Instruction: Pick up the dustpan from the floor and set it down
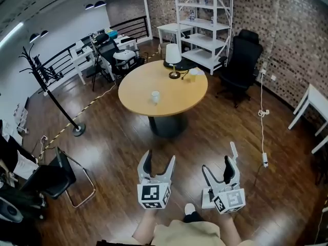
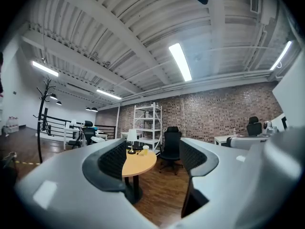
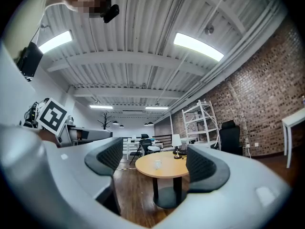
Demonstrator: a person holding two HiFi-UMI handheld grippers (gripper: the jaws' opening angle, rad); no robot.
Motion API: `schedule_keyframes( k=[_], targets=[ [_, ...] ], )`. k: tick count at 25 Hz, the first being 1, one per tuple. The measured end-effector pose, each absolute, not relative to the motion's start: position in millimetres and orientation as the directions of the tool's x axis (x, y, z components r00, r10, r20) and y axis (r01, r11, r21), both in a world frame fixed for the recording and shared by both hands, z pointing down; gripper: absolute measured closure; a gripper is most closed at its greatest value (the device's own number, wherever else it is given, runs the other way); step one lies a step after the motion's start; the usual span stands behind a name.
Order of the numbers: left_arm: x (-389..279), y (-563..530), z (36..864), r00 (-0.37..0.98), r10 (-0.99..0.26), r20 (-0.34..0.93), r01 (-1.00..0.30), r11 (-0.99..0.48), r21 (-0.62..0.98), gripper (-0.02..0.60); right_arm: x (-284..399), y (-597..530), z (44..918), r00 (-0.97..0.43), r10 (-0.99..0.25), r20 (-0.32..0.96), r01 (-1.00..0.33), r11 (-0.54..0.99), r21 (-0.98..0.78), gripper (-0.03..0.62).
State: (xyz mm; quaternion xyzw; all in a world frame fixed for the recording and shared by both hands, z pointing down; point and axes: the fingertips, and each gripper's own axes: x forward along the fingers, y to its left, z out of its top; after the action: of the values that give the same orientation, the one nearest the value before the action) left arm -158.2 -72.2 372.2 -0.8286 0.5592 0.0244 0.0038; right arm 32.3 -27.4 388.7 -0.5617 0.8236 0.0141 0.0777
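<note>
We hold left hand-held gripper (image 1: 160, 157) and right hand-held gripper (image 1: 219, 160) open, empty | dustpan unseen | best: scan floor (image 1: 115, 150) first, approach low

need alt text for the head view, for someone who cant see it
Seen from above, the left tongs and right tongs, both open and empty, are held above a dark wooden floor. Ahead stands a round table with a lamp and a cup, and beyond it a black office chair and white shelving by a brick wall. No dustpan is visible.
</note>
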Motion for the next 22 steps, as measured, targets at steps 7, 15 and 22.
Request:
schedule_keyframes(
  k=[7,15,22],
  targets=[
    [-138,-123,358,0.352,-0.936,-0.020,-0.936,-0.352,-0.012,0.256,40,-93,385,-0.438,-0.891,-0.122,-0.885,0.451,-0.114,0.191],
    [-56,-175,382,0.555,-0.832,0.009,-0.832,-0.555,0.005,0.258,86,-127,406,-0.349,-0.933,-0.086,-0.932,0.355,-0.068,0.191],
    [36,-174,414,0.761,-0.643,0.086,-0.647,-0.762,0.023,0.264,156,-98,440,-0.183,-0.983,0.009,-0.980,0.182,-0.085,0.191]
  ],
)
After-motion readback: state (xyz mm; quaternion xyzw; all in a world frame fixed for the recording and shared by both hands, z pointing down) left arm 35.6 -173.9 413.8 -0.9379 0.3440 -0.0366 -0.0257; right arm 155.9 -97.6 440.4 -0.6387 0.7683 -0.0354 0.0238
